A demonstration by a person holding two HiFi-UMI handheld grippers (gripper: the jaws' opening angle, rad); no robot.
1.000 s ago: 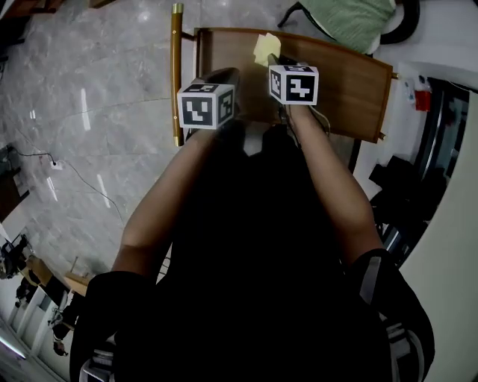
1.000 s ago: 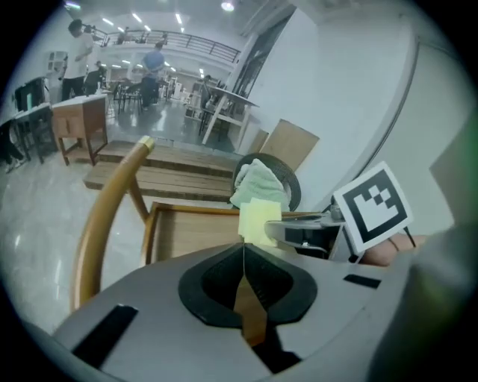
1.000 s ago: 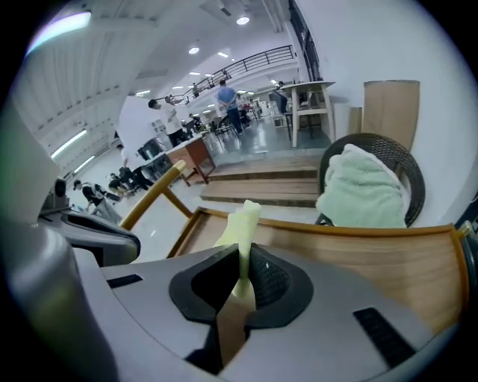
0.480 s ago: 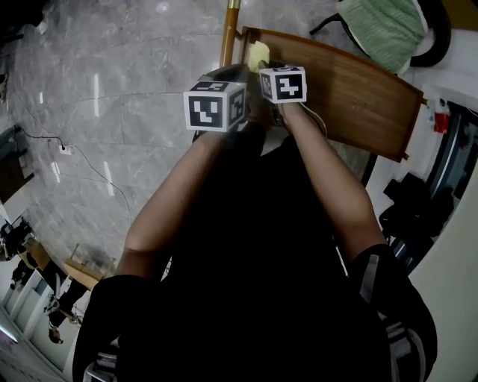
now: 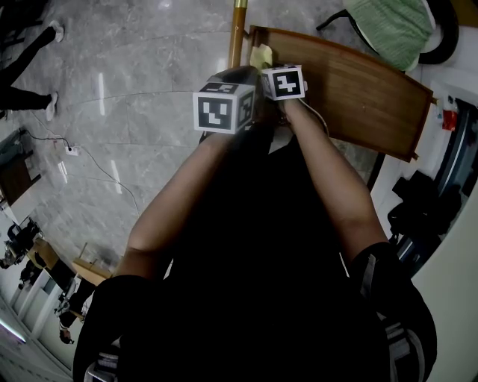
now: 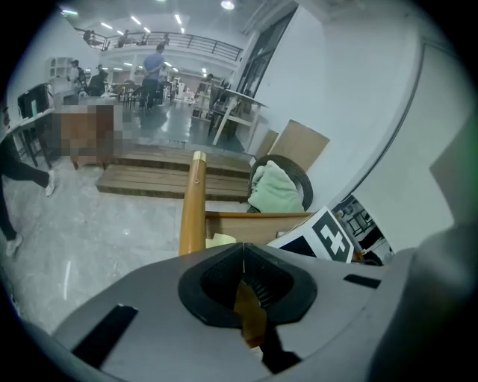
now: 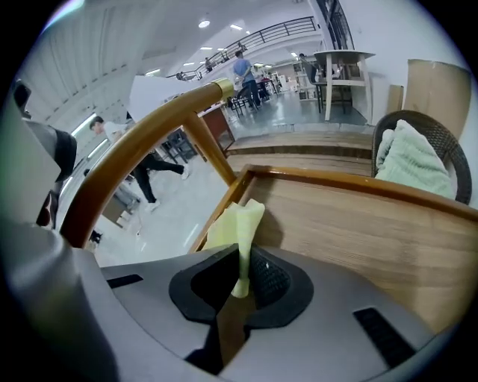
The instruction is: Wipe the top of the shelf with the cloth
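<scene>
My right gripper clamps the pale yellow cloth at the brown wooden shelf top's corner. My left gripper's jaws are closed, empty. Wiping seems barely begun; most remains.

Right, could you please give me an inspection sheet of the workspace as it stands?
Surface: wooden shelf top, bare where visible, with a raised rim.
Job's things: yellow cloth, standing up from the jaws near a corner of the shelf.
Clutter: nothing seen on the shelf top.
Grippers: right gripper shut on the cloth; left gripper shut, nothing between its jaws.
Cables: white cable on the floor, well away from the shelf.
Surroundings: grey stone floor; chair with green cushion beyond the shelf; people farther off.
</scene>
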